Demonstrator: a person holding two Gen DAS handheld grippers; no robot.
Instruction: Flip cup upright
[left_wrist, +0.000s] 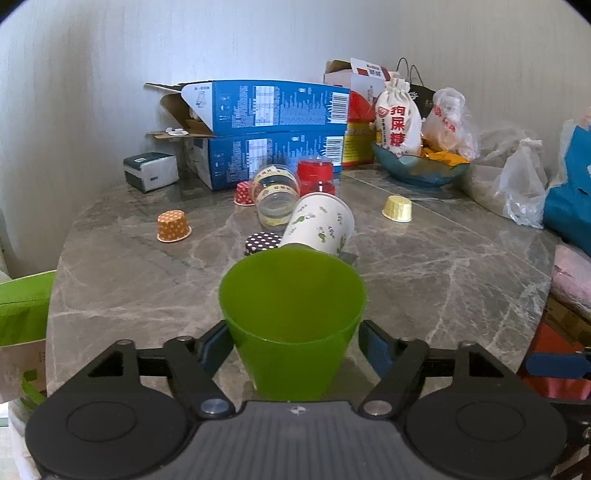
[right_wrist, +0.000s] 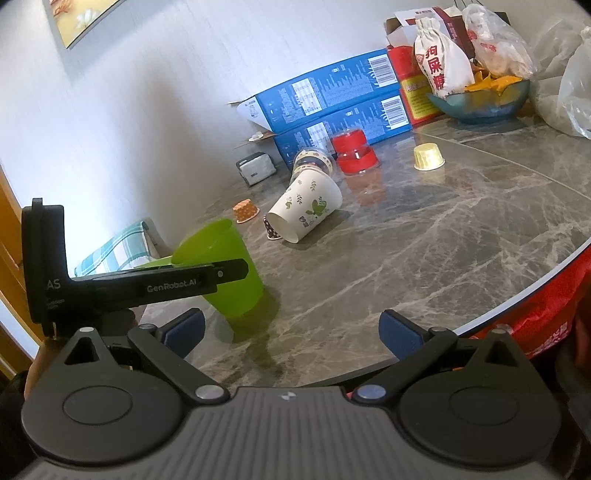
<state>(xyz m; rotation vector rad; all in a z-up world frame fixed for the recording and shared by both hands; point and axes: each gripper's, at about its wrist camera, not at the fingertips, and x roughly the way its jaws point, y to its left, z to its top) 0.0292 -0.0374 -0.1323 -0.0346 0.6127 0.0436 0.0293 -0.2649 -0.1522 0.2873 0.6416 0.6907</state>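
A green plastic cup (left_wrist: 291, 317) stands upright, mouth up, on the marble table (left_wrist: 443, 266) near its front edge. My left gripper (left_wrist: 293, 347) has a blue pad on each side of the cup, close to its walls; whether they press it is unclear. In the right wrist view the green cup (right_wrist: 229, 273) sits with the left gripper's finger (right_wrist: 192, 280) across it. My right gripper (right_wrist: 291, 328) is open and empty above the table's near edge. A white leaf-print paper cup (left_wrist: 321, 225) lies on its side behind; it also shows in the right wrist view (right_wrist: 306, 206).
Small baking cups stand around: orange (left_wrist: 173, 226), black dotted (left_wrist: 263, 242), red dotted (left_wrist: 244, 192), yellow (left_wrist: 398, 208). A clear cup (left_wrist: 275, 199) lies tipped beside red stacked lids (left_wrist: 316, 175). Blue boxes (left_wrist: 273, 129), a bowl (left_wrist: 421, 170) and bags line the back.
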